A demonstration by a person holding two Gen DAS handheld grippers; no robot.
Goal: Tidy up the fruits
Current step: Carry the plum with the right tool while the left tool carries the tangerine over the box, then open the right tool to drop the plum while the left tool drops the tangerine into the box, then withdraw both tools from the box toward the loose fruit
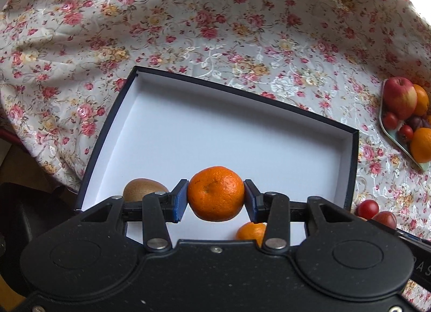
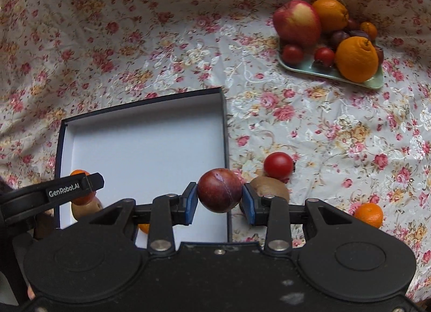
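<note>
Blue-padded fingers of the left gripper (image 1: 216, 198) pinch a round orange mandarin (image 1: 215, 194) above the white-lined, dark-edged cardboard box (image 1: 323, 134), while the right gripper (image 2: 219, 198) clamps a dark red plum (image 2: 219, 190) over the box's right wall. Beneath the left gripper the box holds one brown kiwi (image 1: 142, 189) and one second mandarin (image 1: 252, 233). Far ahead and right of the right gripper, a pale green plate (image 2: 309, 68) carries one red apple (image 2: 296, 23), two big oranges (image 2: 357, 58) and several smaller fruits.

Left tool (image 1: 216, 198) clamped on mandarin (image 1: 215, 193); right tool (image 2: 219, 198) clamped on plum (image 2: 219, 190).
</note>
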